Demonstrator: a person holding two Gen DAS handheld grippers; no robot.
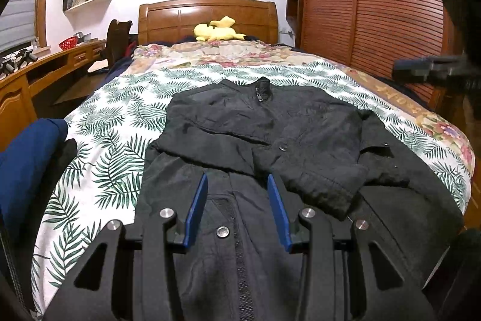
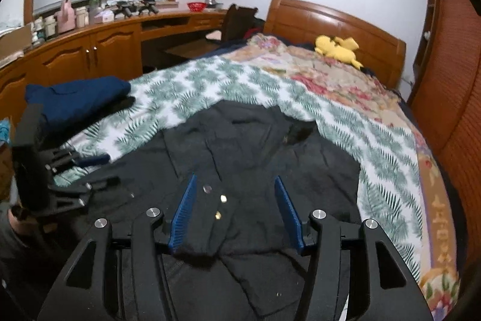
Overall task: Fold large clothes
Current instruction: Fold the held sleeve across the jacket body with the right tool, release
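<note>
A large black jacket [image 1: 270, 134] lies face up on the bed, collar toward the headboard, both sleeves folded across its chest. It also shows in the right wrist view [image 2: 255, 158]. My left gripper [image 1: 237, 179] is open and empty, hovering over the jacket's lower front by the zipper. My right gripper [image 2: 234, 185] is open and empty above the folded sleeve cuff with its snap buttons [image 2: 223, 198]. The left gripper also appears at the left edge of the right wrist view [image 2: 90, 173], and the right one at the right edge of the left wrist view [image 1: 427, 68].
The bed carries a palm-leaf sheet [image 1: 114, 146] and a floral quilt [image 1: 228, 53]. A folded navy garment [image 2: 75, 98] lies at the bed's left side. A yellow plush toy [image 1: 218, 30] sits by the headboard. A wooden desk [image 2: 90, 44] stands left, a wardrobe [image 1: 375, 5] right.
</note>
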